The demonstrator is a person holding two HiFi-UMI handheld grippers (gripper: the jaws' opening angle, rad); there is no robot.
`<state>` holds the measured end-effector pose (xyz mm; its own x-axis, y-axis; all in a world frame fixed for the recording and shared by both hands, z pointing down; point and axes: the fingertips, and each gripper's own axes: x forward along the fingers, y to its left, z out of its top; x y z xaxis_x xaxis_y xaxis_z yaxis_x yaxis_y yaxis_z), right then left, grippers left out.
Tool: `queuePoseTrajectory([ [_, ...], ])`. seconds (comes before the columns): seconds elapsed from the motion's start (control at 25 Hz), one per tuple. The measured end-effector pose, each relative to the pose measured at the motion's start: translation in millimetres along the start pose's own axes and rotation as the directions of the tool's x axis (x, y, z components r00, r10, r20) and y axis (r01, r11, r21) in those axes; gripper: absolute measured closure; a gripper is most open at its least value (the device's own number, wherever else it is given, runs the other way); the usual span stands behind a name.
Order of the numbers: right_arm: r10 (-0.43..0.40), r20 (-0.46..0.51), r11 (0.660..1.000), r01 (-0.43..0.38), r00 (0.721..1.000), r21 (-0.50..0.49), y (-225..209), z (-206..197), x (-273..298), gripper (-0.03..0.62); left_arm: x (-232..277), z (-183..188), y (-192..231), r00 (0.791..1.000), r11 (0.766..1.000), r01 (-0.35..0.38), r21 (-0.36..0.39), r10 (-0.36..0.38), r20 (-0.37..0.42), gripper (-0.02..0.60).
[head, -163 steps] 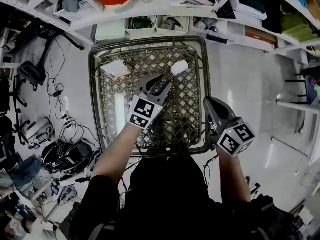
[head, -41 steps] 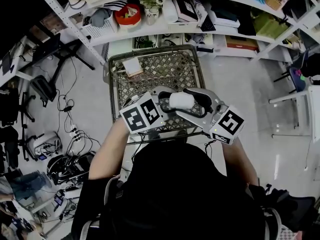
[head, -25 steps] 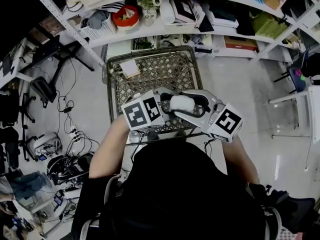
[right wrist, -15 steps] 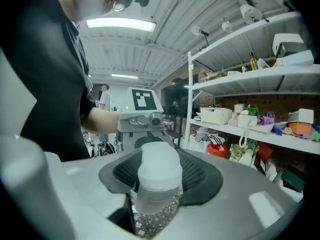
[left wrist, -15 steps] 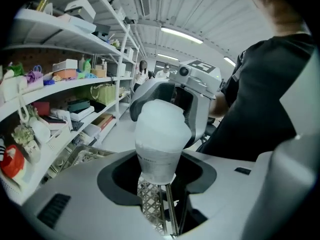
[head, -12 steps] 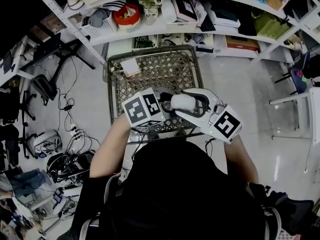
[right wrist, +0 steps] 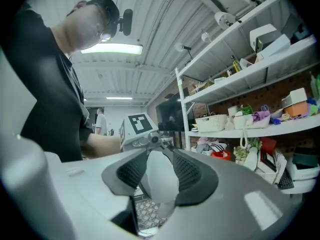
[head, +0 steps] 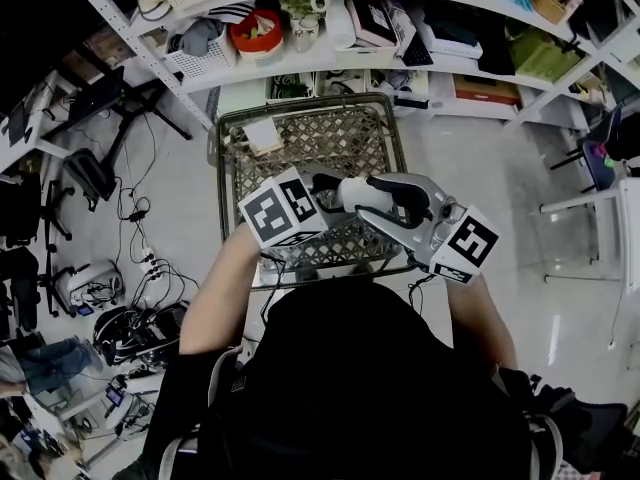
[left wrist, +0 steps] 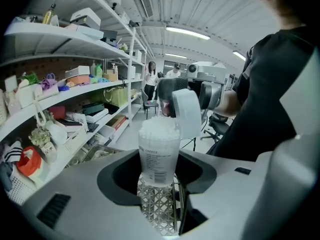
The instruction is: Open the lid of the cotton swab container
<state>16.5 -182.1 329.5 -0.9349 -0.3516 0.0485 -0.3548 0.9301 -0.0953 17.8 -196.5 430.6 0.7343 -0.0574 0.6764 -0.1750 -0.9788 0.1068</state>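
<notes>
- The opening step was judged to be nearly done. The cotton swab container point(left wrist: 159, 151) was clasped upright between the jaws of the left gripper point(left wrist: 158, 179), with its swabs bared at the top. The lid point(left wrist: 187, 113) was seen tilted just beside its mouth.
- The jaws of the right gripper point(right wrist: 161, 181) were being closed, and the lid was pinched between their ribbed pads.
- For the next move, it was judged that the lid should be drawn clear while the container was held steady. Whether a hinge joined them could not be told.
- The bared swabs were shown only in the left gripper view, and the pinch on the lid only in the right gripper view. In the head view both grippers were seen meeting above a wire cart point(head: 320, 138).
</notes>
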Motion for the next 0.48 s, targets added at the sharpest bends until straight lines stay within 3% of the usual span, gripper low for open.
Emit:
queuePoseTrajectory([
  [0.08,0.001,0.021,1.000,-0.001,1.000,0.019,0.6,3.1,-0.3,0.441,-1.7,0.3,3.7,1.000,1.000,-0.018,-0.018,0.019,0.019,0.385],
  [0.48,-0.002,0.095,0.999,-0.003,0.995,0.050,1.9,28.5,-5.9,0.442,-14.4,7.9,8.1,0.988,0.995,-0.086,-0.049,0.091,0.126,0.385],
])
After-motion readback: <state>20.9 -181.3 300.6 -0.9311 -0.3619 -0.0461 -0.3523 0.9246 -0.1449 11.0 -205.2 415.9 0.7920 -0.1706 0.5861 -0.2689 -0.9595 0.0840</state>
